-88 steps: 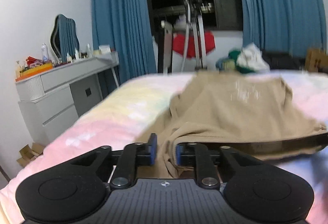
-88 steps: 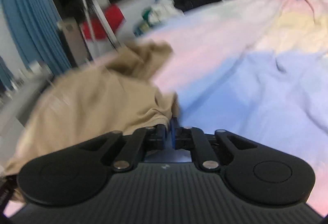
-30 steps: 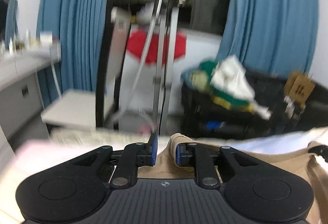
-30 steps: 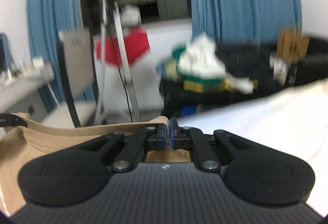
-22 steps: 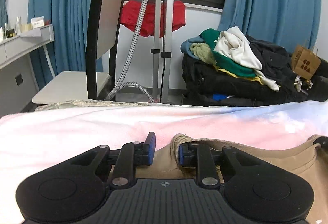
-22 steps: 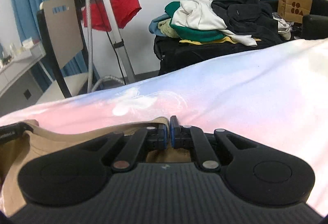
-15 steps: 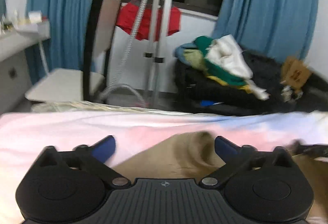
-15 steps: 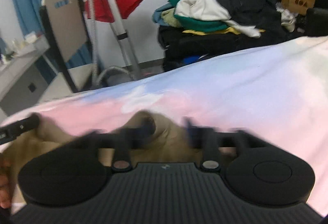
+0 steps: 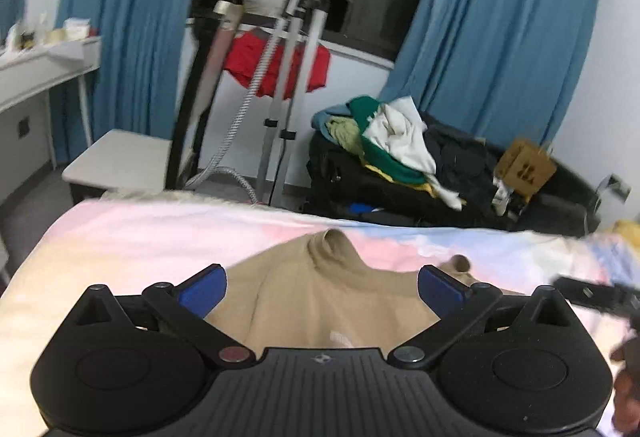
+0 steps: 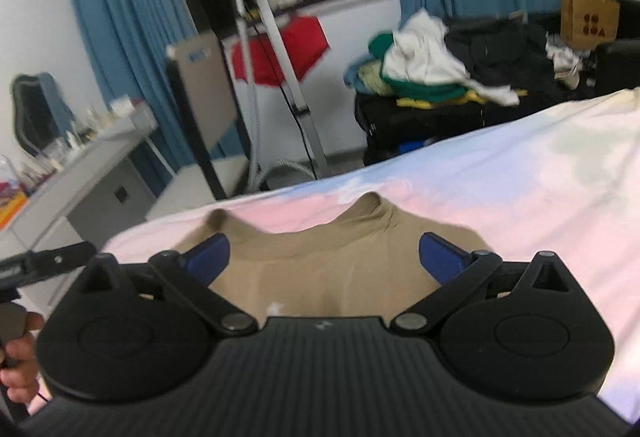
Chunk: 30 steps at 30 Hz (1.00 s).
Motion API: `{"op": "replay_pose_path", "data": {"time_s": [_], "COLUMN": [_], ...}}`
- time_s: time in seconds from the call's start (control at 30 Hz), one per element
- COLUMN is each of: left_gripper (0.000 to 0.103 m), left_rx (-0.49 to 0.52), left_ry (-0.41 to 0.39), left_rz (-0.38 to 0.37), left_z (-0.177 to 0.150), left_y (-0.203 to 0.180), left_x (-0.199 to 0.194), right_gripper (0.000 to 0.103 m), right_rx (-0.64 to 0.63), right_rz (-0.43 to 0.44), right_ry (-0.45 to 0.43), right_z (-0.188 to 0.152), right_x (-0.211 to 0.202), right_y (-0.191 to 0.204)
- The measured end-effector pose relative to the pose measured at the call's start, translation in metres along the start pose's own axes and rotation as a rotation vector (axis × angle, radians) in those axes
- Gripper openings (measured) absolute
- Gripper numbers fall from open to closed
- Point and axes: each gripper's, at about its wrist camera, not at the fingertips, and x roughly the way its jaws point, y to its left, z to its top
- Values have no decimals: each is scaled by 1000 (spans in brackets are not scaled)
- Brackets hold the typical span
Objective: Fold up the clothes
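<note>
A tan garment (image 9: 324,293) lies spread on the pastel bed sheet (image 9: 120,237), its far edge raised in two small peaks. My left gripper (image 9: 322,279) hovers over it, open wide, blue pads clear of the cloth. In the right wrist view the same garment (image 10: 320,257) lies under my right gripper (image 10: 322,249), whose jaws are opening with nothing pressed between them. The right gripper's tip (image 9: 592,295) shows at the left view's right edge. The left gripper's tip (image 10: 48,261) and a hand (image 10: 18,357) show at the right view's left edge.
Beyond the bed's far edge stand a garment steamer pole (image 9: 288,77), a chair (image 9: 120,161) and a pile of clothes (image 9: 392,145) on dark luggage. A paper bag (image 10: 588,17) sits at the right, a grey dresser (image 10: 80,165) at the left. Blue curtains hang behind.
Both grippers have let go of the garment's edge and opened wide. They have pulled back and up, and the tan garment now lies on the bed ahead of them.
</note>
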Motion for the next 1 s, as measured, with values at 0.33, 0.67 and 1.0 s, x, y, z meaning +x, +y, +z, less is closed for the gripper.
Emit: {"op": "replay_pose_path", "data": {"time_s": [0.33, 0.67, 1.0], "left_gripper": [101, 88, 33], "left_rx": [-308, -612, -720], "left_ry": [-103, -38, -78], "left_rz": [31, 83, 110], "left_z": [-75, -120, -119], "left_y": [74, 142, 172], "left_x": [-151, -138, -51], "right_gripper": [54, 30, 30], "right_rx": [145, 273, 328], "right_rz": [48, -9, 33], "right_ry": [-76, -25, 20], "right_z": [-94, -130, -143], "right_x": [-161, -149, -96], "right_y": [18, -22, -38]}}
